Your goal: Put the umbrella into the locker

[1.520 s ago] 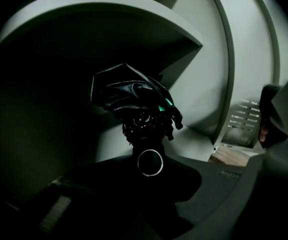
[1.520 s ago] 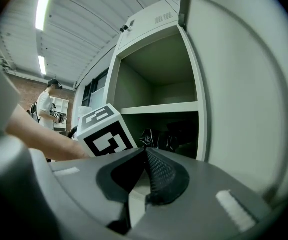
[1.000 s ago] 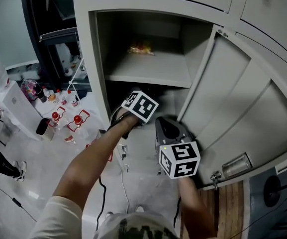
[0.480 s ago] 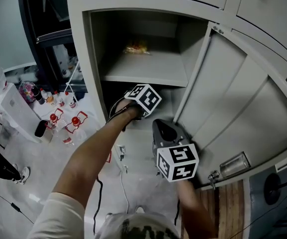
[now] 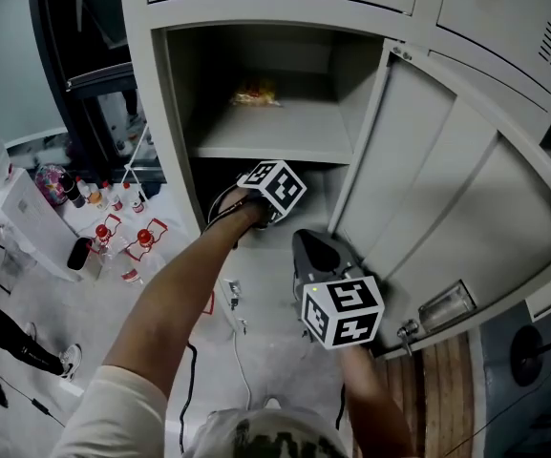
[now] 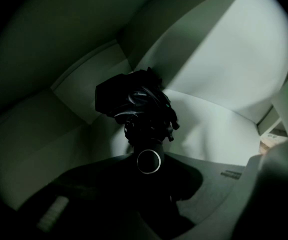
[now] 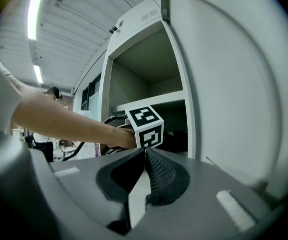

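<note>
The black folded umbrella (image 6: pixel 136 104) lies in the dark lower compartment of the grey locker (image 5: pixel 156 113), its bundled canopy away from me toward the back corner. Its handle end with a silver ring (image 6: pixel 149 161) sits between the jaws of my left gripper (image 6: pixel 149 176), which is shut on it. In the head view only that gripper's marker cube (image 5: pixel 272 187) shows at the compartment's mouth; the umbrella is hidden there. My right gripper (image 7: pixel 144 153) hangs outside beside the open door (image 5: pixel 447 189), shut and holding nothing.
A shelf (image 5: pixel 285 136) divides the locker, and a yellow snack packet (image 5: pixel 256 92) lies on it. Several red-capped bottles (image 5: pixel 127 239) and a white box (image 5: pixel 27 213) stand on the floor at left. Cables (image 5: pixel 242 346) trail below the locker.
The left gripper's cube has rolled slightly and stays at the mouth of the lower compartment. The right gripper has kept its place beside the door.
</note>
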Demonstrator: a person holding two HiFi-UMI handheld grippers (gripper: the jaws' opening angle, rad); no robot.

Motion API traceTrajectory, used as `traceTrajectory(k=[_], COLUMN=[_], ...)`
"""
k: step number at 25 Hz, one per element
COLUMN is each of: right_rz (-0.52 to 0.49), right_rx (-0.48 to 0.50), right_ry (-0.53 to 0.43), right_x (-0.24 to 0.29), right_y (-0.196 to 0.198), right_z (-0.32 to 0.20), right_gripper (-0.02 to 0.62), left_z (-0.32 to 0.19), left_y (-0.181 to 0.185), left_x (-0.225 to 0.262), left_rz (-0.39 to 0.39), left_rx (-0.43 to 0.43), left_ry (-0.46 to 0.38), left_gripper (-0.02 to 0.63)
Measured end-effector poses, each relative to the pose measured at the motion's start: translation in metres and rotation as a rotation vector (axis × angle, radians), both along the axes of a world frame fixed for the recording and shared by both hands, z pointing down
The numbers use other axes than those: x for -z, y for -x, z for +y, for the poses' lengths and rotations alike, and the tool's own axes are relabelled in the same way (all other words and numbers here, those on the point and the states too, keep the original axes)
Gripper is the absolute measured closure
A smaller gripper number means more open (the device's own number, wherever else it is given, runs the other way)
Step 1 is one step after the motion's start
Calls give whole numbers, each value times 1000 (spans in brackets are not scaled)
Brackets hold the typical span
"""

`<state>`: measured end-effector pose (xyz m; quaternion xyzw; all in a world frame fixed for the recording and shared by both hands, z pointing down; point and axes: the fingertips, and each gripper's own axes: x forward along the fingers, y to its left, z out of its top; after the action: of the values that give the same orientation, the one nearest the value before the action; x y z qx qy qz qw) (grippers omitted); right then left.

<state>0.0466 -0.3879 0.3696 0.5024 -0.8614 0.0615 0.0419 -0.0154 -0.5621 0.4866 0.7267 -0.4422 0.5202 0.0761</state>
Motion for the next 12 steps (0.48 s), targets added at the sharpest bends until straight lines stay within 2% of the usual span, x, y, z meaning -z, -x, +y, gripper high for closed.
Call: traceTrajectory(k=[4, 7, 10, 12], right_rz=[-4, -8, -17, -22], right_rx=[-6, -14, -22, -24], right_ry=[-5, -6, -5, -5], right_x=[2, 3, 4, 5], right_y=[-3, -6, -10, -11], right_z=[4, 7, 11, 14], right_gripper=[598, 598, 598, 598], left_z=[1, 2, 5, 6], left_y=[-1, -3, -8, -10], left_x=[-1, 0, -1, 0], left_rz=[-20, -4, 10, 21], left_rx=[-14, -17, -33, -36], left_ry=[-10, -11, -13, -20], left_gripper=[466, 462, 422, 419])
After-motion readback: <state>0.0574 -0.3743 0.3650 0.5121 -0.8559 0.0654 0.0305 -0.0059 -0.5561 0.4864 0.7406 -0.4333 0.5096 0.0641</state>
